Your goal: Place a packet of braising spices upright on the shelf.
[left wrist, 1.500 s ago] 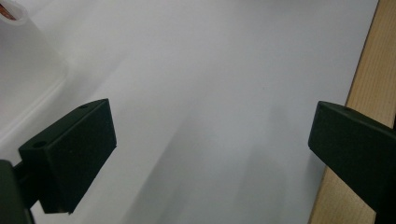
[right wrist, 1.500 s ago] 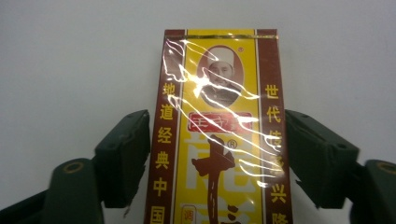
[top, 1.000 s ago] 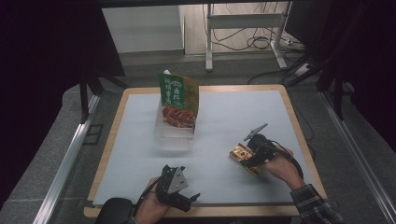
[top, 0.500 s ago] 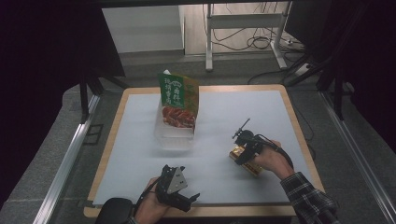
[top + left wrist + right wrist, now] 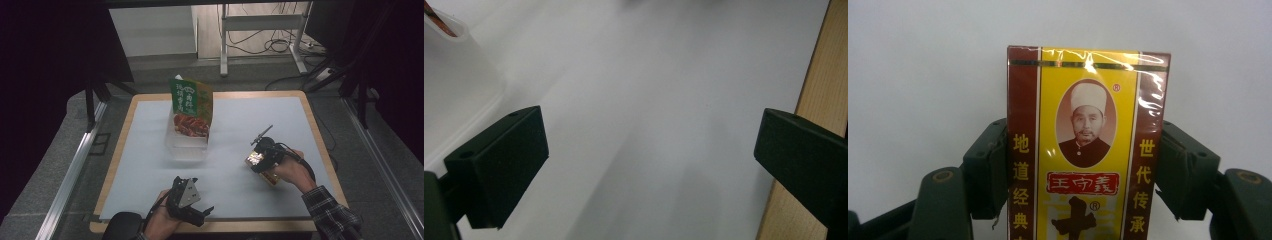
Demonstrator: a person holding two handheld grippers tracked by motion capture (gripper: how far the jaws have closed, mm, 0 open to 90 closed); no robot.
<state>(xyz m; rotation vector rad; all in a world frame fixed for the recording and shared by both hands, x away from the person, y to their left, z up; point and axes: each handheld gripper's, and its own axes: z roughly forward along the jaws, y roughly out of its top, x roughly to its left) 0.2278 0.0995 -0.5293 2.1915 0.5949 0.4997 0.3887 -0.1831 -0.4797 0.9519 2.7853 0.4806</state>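
Your right gripper has the red-and-yellow box between its jaws, one black pad against each long red side; the jaws have just been closing in on it, and in the right gripper view they now sit flush on the wrapper, so you can take it as gripped. The box's long axis runs straight out along the gripper, away from your hand, with the gold-banded end farthest from you and about half its length sticking out past the pads. In the high view the box sits low over the white mat on the counter; whether it has left the surface I cannot tell. Take the white tray with the tall green pouch standing in it as your landmark: the box lies to the right of that tray and nearer to you, well apart from it. If the tray is where the box goes, the coming move runs leftward and away from you, so the projecting end should lead and clear the tray's near wall. Your left gripper rests nearer you than the tray, jaws spread wide with only bare mat between them. Your right hand already has the box, so it is the one to carry it.
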